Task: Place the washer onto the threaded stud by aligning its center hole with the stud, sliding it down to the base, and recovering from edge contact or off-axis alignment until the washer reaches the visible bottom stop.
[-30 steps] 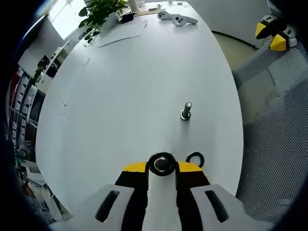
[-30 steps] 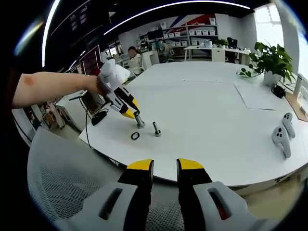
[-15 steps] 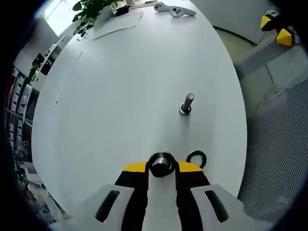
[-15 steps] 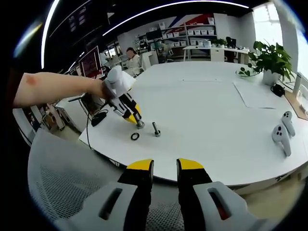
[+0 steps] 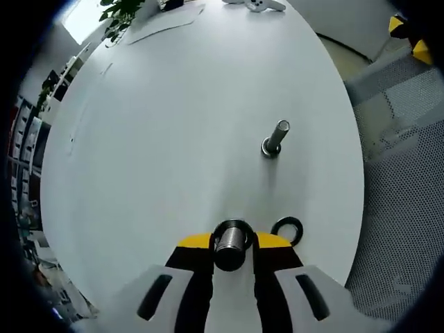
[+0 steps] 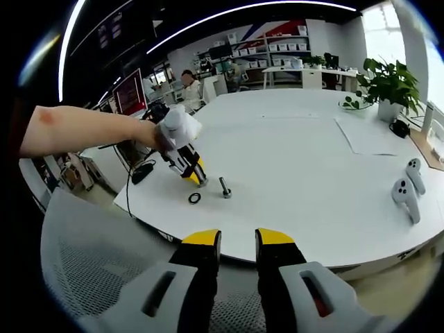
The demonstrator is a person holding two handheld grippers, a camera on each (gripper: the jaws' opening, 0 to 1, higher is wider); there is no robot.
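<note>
Left gripper (image 5: 232,243) jaws clenched on a steel stud (image 5: 231,239) over the white worktop (image 5: 173,125), black washer (image 5: 286,228) beside; right gripper (image 6: 238,239) jaws parted, empty.

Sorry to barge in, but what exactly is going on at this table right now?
A person is working with two handheld grippers at a white table. The left gripper is shut on a metal threaded stud, held low over the table. A black washer lies flat beside it, not yet on any stud. A second stud stands on the table further off. The right gripper hangs back off the table edge, open and holding nothing.
</note>
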